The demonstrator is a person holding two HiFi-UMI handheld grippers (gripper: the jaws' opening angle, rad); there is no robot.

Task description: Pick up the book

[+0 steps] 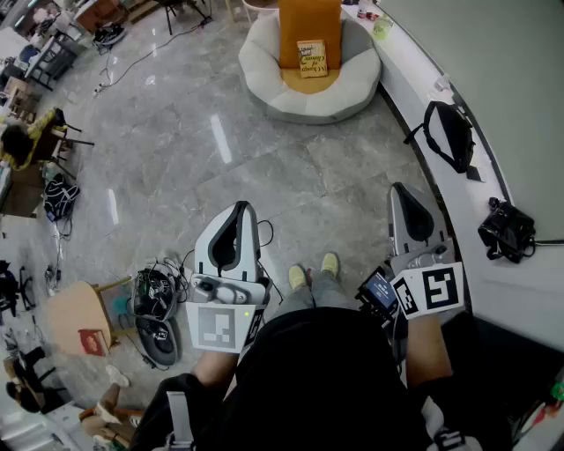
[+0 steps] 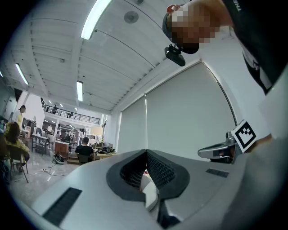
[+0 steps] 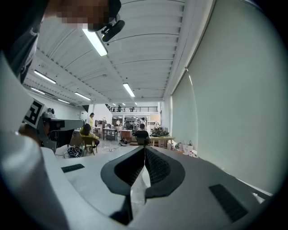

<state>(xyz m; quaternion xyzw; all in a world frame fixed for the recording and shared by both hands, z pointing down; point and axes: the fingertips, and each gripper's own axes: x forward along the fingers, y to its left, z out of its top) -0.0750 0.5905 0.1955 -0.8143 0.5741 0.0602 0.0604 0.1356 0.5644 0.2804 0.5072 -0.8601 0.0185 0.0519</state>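
In the head view a yellow book (image 1: 311, 58) stands propped against an orange cushion (image 1: 309, 26) on a round white floor seat (image 1: 310, 75), far ahead across the grey marble floor. My left gripper (image 1: 244, 208) and right gripper (image 1: 398, 188) are held close to my body, well short of the seat. Both point roughly level. In the left gripper view the left gripper (image 2: 146, 152) has its jaws meeting with nothing between them. The right gripper (image 3: 145, 148) looks the same in the right gripper view. The book does not show in either gripper view.
A curved white ledge (image 1: 493, 291) runs along the right, carrying a black bag (image 1: 449, 134) and a black device (image 1: 506, 230). On the floor at left lie tangled cables and a round black object (image 1: 155, 296) beside a wooden stool (image 1: 76, 317). People sit at distant desks (image 3: 139, 134).
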